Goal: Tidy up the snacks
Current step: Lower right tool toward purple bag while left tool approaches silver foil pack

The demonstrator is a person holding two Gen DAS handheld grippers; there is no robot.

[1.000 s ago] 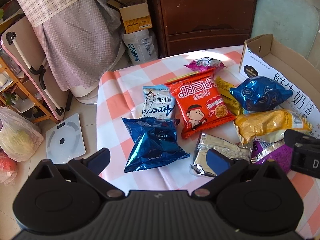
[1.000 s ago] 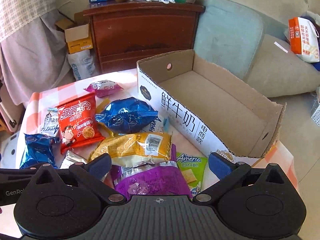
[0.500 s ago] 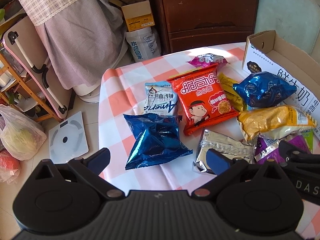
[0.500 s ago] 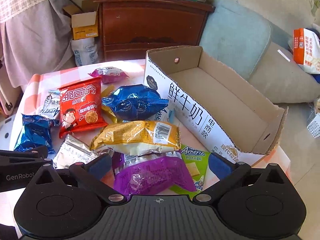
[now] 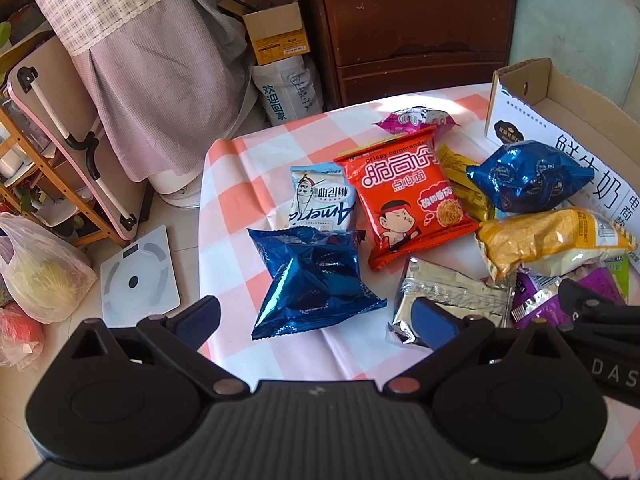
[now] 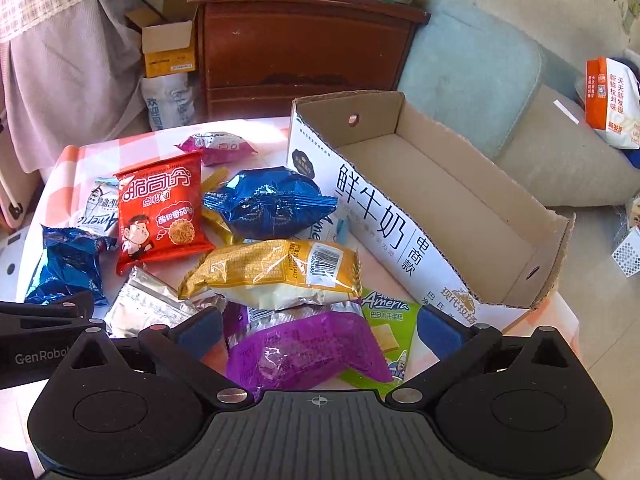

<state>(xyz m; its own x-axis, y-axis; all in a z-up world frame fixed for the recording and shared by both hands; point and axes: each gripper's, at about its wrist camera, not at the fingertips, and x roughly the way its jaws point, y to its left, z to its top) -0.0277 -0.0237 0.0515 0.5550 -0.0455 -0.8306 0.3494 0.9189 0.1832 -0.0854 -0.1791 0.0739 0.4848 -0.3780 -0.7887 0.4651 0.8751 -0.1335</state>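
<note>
My left gripper [image 5: 316, 316] and right gripper [image 6: 320, 330] both hang wide apart, holding nothing, above snack packets [image 6: 276, 272] scattered on the checked worktop [image 5: 256, 156] beside an empty cardboard box [image 6: 460, 196].

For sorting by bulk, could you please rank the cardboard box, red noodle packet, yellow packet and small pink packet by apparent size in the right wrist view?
1. cardboard box
2. red noodle packet and yellow packet: too alike to rank
3. small pink packet, though it lies farthest from the camera
</note>
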